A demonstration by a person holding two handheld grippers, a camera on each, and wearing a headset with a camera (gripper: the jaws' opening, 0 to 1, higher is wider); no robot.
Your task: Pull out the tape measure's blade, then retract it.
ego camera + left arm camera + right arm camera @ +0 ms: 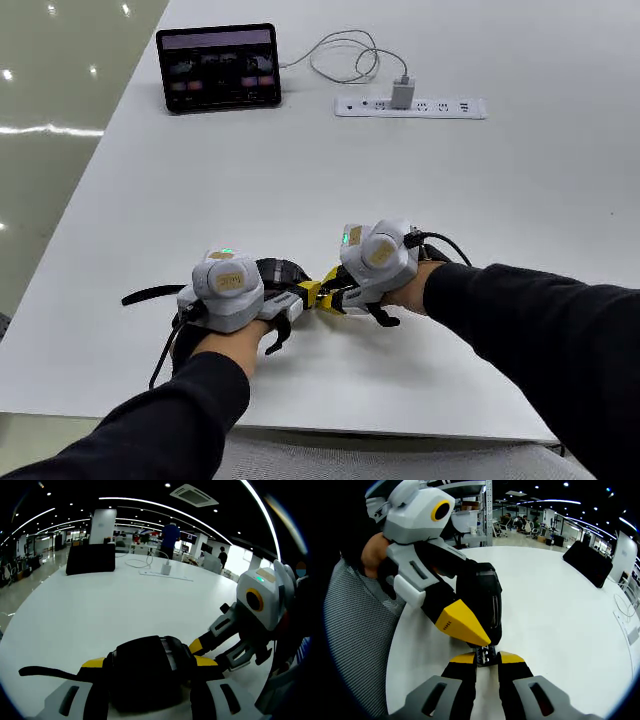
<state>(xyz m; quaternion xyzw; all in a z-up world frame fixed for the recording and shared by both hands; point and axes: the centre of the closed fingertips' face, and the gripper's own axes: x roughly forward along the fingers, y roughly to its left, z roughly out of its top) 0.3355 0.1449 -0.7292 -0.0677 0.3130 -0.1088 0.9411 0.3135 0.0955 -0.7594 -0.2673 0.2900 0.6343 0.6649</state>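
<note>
Two items beyond the tape measure (282, 272): tablet (218, 67), power strip (410, 106).

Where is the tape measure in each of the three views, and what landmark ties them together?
Head view: tape measure low centre, black case between the left tool and right tool.
Left gripper view: bottom centre, clamped in that tool's jaws.
Right gripper view: centre, gripped by the left tool, its tip in this tool's jaws.
Shared landmark: the tablet standing on the white table.
</note>
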